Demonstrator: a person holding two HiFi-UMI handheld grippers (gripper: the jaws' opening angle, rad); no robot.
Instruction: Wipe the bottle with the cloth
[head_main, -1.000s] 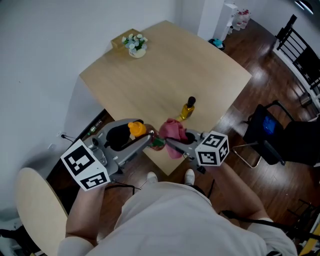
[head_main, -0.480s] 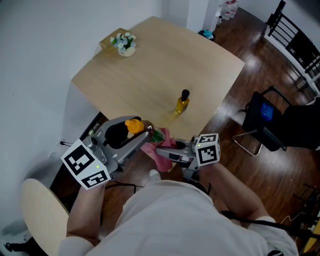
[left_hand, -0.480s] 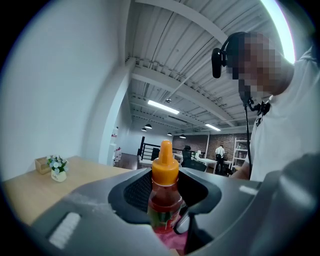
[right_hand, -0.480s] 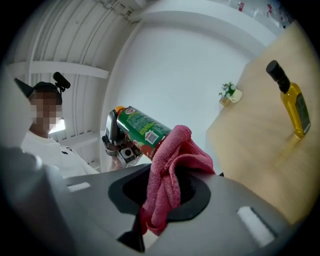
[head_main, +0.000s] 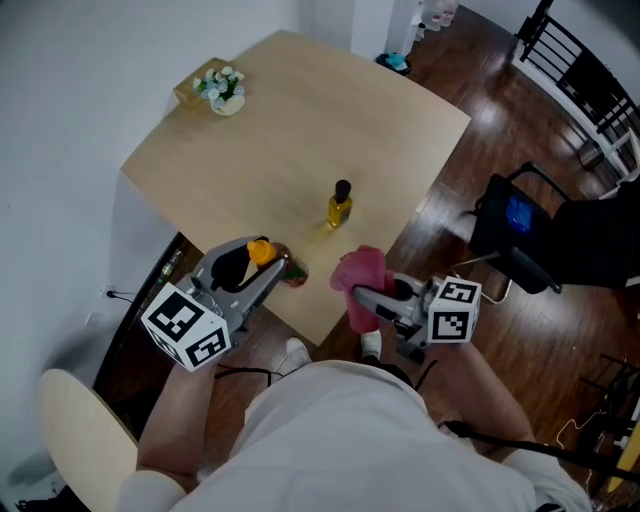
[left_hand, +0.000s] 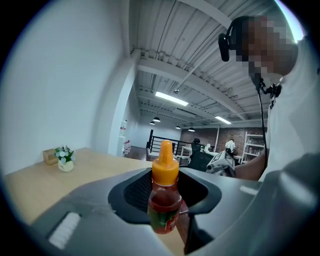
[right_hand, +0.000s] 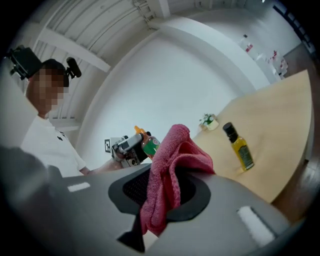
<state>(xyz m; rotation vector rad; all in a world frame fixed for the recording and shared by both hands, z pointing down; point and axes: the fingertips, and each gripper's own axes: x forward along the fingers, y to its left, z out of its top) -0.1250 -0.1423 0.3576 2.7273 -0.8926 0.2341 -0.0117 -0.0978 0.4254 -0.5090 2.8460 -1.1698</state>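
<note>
A small red sauce bottle (head_main: 292, 273) with an orange cap and a green label stands upright between the jaws of my left gripper (head_main: 278, 266), which is shut on it; the left gripper view shows the bottle (left_hand: 164, 200) pinched at its body. My right gripper (head_main: 366, 298) is shut on a pink cloth (head_main: 360, 272), which bunches up above the jaws and hangs below them in the right gripper view (right_hand: 172, 155). Cloth and bottle are apart, with a gap between the two grippers over the table's near edge.
A yellow oil bottle (head_main: 339, 205) with a black cap stands on the light wooden table (head_main: 300, 110). A small flower pot (head_main: 222, 90) sits at the far corner. A black chair (head_main: 525, 225) stands at the right and a round stool (head_main: 75, 440) at the lower left.
The cloth was against the sauce bottle a second ago. My right gripper has carried it off to the right, and my left gripper has sunk a little with the bottle.
</note>
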